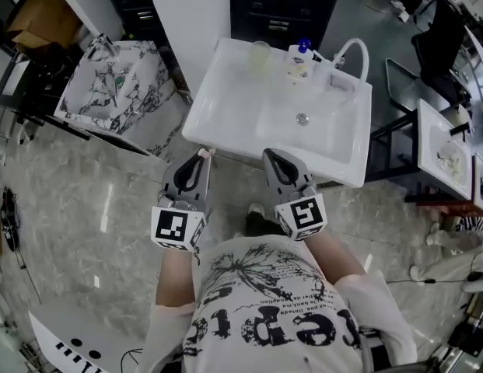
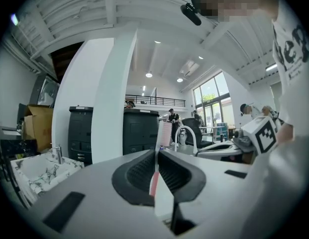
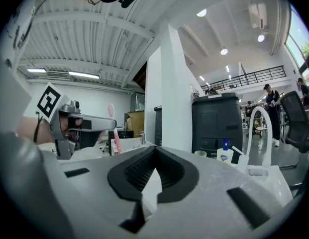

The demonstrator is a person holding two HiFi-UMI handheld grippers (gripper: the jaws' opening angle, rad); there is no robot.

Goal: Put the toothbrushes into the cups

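Observation:
I stand in front of a white sink (image 1: pixel 225 123) with both grippers held level at its near edge. My left gripper (image 1: pixel 201 158) is shut on a pink toothbrush (image 2: pixel 154 177), which stands upright between the pads with its head up; the right gripper view shows that toothbrush (image 3: pixel 115 136) at the left. My right gripper (image 1: pixel 271 160) has its jaws together with nothing between them. A pale translucent cup (image 1: pixel 260 56) stands on the sink's back ledge; the right gripper view shows this cup (image 3: pixel 200 154) beyond the jaws.
A soap pump bottle (image 1: pixel 300 62) and a white curved faucet (image 1: pixel 355 53) stand on the back ledge right of the cup. A marbled sink (image 1: pixel 117 84) is at the left, a white pillar (image 1: pixel 190 14) and dark cabinets (image 1: pixel 284 6) behind, another basin (image 1: pixel 447 150) at the right.

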